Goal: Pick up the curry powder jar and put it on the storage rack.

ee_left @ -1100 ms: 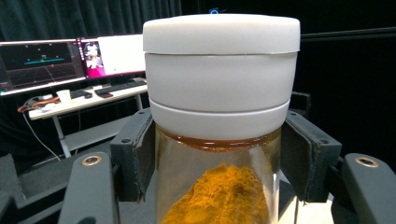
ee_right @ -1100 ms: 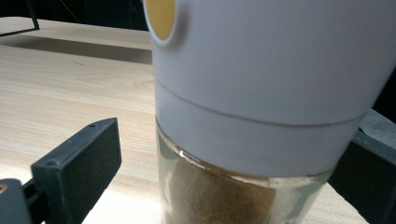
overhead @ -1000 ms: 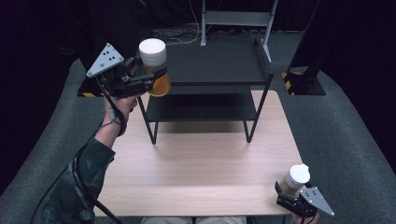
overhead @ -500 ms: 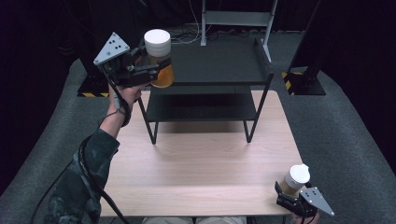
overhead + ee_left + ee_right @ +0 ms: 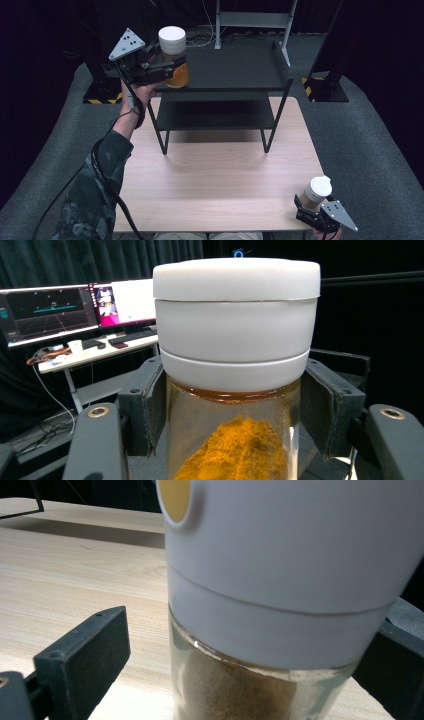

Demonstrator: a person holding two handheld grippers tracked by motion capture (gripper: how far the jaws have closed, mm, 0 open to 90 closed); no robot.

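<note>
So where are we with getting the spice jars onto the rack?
Nothing is shelved yet. The left gripper clamps the orange-powder jar in the air by the black rack's top shelf. Left: setting it down, then the brown-powder jar between the right gripper's jaws at the table's near corner.

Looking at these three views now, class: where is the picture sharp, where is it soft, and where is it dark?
High view: dark surroundings, evenly lit table, shelf rack casting a soft shadow. Left gripper view: orange spice jar sharp, monitors behind bright and softer. Right gripper view: brown spice jar very close, slightly soft.
</note>
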